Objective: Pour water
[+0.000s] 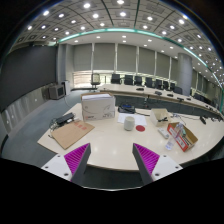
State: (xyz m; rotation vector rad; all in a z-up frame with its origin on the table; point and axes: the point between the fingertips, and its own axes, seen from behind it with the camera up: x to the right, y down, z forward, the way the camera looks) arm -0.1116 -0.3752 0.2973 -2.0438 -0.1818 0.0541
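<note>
The gripper (111,160) hangs with fingers spread wide and empty above the near table (105,150) edge, while a cup (129,123) stands upright mid-table.

Single view only, from the camera on the tool (111,160), looking forward along its two fingers and slightly down. It sat high and well back from the bench (115,140), facing the windows (120,58) beyond.
</note>
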